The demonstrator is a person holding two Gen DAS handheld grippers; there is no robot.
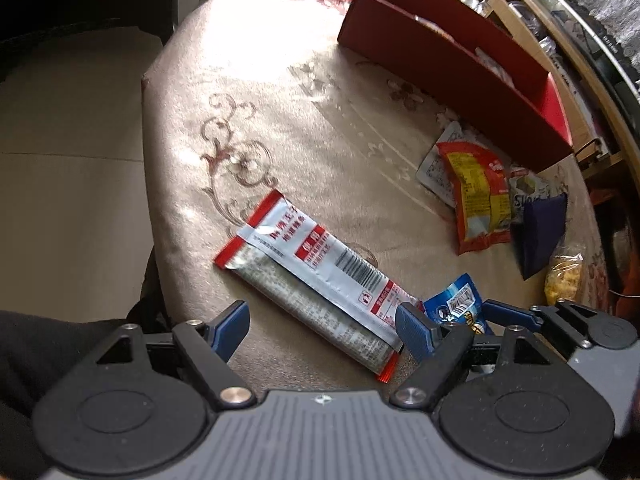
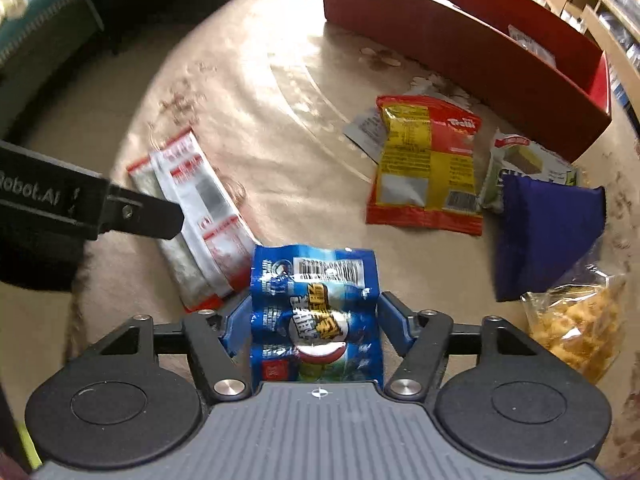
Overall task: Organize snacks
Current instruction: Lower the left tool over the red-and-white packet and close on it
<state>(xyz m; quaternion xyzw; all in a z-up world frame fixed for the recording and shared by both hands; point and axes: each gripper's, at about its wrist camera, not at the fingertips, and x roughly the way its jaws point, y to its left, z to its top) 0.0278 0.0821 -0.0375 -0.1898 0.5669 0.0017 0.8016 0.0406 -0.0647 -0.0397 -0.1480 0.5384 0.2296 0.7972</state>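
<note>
My left gripper is open just above the near end of a long white-and-red snack packet, which lies on the round table between its fingers. My right gripper is shut on a blue snack pouch; the pouch also shows in the left wrist view, beside the right gripper. The long packet lies left of the pouch, and the left gripper reaches over it. The red box stands at the back right.
A red-and-yellow bag lies on a grey packet near the box. A green-and-white pack, a dark blue pouch and a clear bag of yellow snacks lie at the right. The table edge drops off to the left.
</note>
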